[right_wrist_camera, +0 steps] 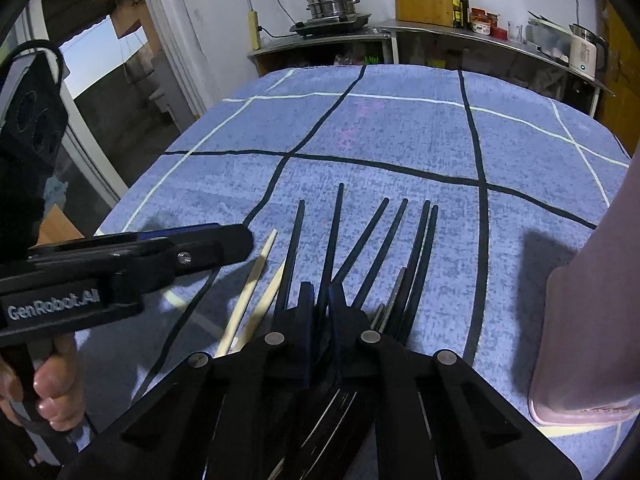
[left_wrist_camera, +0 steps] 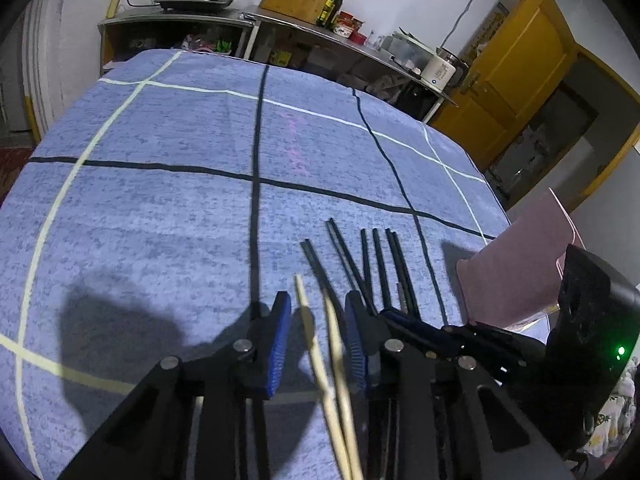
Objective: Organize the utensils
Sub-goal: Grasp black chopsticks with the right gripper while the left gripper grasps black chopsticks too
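Two wooden chopsticks (left_wrist_camera: 320, 344) between spread left gripper (left_wrist_camera: 318, 336) fingers, right gripper (right_wrist_camera: 321, 304) seemingly clenched on black chopstick (right_wrist_camera: 333, 236)

"GenRobot.AI" in white on black body of left gripper (right_wrist_camera: 240, 246); nothing else legible.

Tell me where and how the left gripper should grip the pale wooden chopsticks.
Grip the pale wooden chopsticks around mid-length, coming down from above with a finger on each side. They lie flat on the tablecloth, nearly side by side and already between the open left gripper, so closing across both thin sticks would likely catch the pair. The black chopsticks lie just right.
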Demonstrator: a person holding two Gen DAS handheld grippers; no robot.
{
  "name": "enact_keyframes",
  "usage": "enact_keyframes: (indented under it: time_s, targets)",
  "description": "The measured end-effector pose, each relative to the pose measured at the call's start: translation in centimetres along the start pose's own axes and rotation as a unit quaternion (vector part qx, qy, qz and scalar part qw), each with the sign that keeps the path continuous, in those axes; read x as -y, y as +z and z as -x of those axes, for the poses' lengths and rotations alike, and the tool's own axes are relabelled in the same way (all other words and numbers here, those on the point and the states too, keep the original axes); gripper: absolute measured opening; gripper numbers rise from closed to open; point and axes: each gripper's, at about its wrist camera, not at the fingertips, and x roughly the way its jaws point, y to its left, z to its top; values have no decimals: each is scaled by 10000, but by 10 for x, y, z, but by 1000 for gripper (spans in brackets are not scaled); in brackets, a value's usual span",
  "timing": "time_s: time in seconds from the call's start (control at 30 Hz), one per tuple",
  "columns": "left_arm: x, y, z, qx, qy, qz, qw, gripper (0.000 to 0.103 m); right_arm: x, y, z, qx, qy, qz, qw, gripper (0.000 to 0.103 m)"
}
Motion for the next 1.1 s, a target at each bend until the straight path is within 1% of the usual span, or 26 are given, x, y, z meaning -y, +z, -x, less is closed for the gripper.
enact_keyframes:
  time_s: [0.13,0.27,0.47,0.53,0.6,0.77,0.83,0.93,1.1]
  targets:
    - [8,4,-9,-73,-42,-41,10000,25,5,-1,8,78,-9,-88,9999,6]
    - [9,8,-23,-265,-55,35,9996,22,10,-3,15,158,-33,-170,9997,6]
    - [8,13,-38,-384,91,148,9991,17,19,-6,24,243,-44,-291,9993,6]
    - [11,15,-41,-388,159,114,9991,16,20,-6,25,258,-37,-318,9992,6]
    - [13,17,-44,-405,255,73,9988,12,21,-6,26,271,-40,-328,9991,6]
    - [16,23,-48,-409,454,-25,9981,8,21,-6,28,312,-12,-359,9989,6]
    - [18,24,-48,-408,490,-64,9979,6,22,-7,29,333,-10,-367,9988,6]
    - [21,25,-42,-336,432,-91,9985,5,23,-7,33,378,10,-383,9986,6]
    - [28,32,-19,-124,296,-175,9993,5,23,-6,41,478,38,-411,9980,6]
